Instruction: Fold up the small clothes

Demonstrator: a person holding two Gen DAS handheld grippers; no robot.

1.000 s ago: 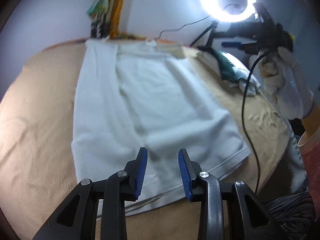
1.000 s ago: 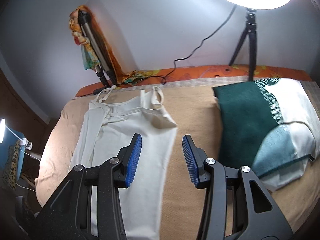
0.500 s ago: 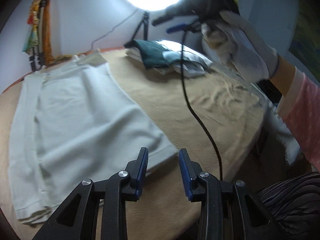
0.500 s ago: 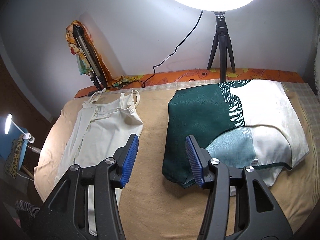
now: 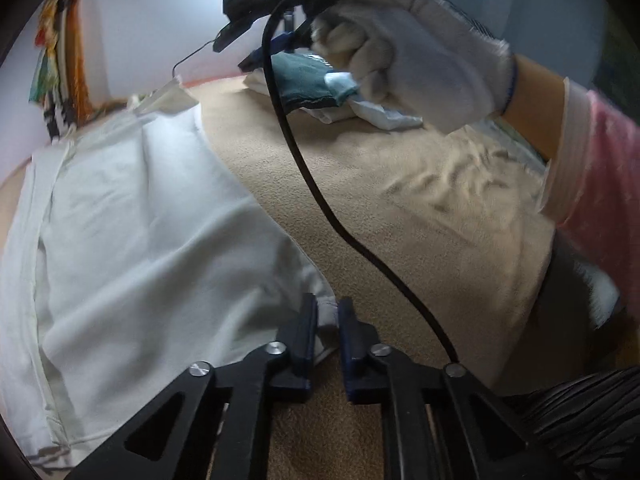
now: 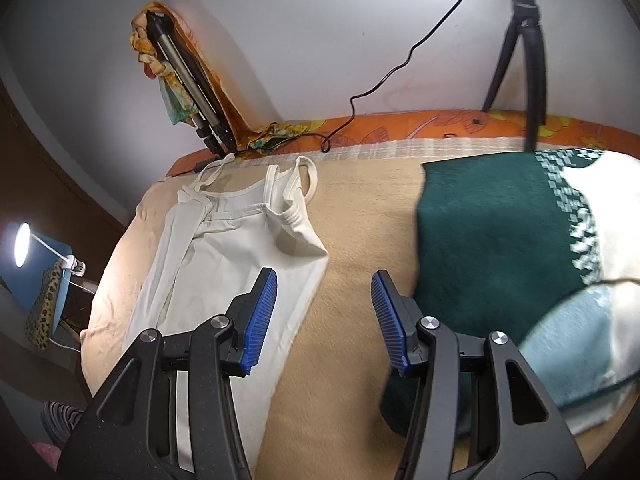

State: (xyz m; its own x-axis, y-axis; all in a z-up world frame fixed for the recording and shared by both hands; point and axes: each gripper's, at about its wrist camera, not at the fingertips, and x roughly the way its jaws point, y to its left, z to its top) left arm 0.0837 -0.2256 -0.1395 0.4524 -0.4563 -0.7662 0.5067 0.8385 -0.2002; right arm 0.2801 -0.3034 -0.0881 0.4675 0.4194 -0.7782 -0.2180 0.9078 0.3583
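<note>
A cream strappy top [image 5: 140, 232] lies flat on the tan blanket [image 5: 400, 200], its left side folded over lengthwise. My left gripper [image 5: 328, 316] is at the top's near right hem corner, its jaws narrowed onto the cloth, which sits between the blue pads. In the right wrist view the same top [image 6: 240, 248] lies left of centre, straps towards the wall. My right gripper [image 6: 324, 316] is open and empty, hovering above the blanket [image 6: 360, 220] beside the top's right edge. It also shows in the left wrist view, held in a white glove [image 5: 420, 52].
A green and white pillow [image 6: 520, 248] lies on the right of the bed. A ring-light tripod [image 6: 524, 48] and a folded tripod [image 6: 188, 88] stand at the wall. A black cable [image 5: 320, 208] hangs from the right gripper across the blanket. A lamp [image 6: 24, 244] stands at left.
My left gripper has dropped to the top's hem corner and its jaws have narrowed onto the cloth. My right gripper has swung left and lower, towards the top's right edge.
</note>
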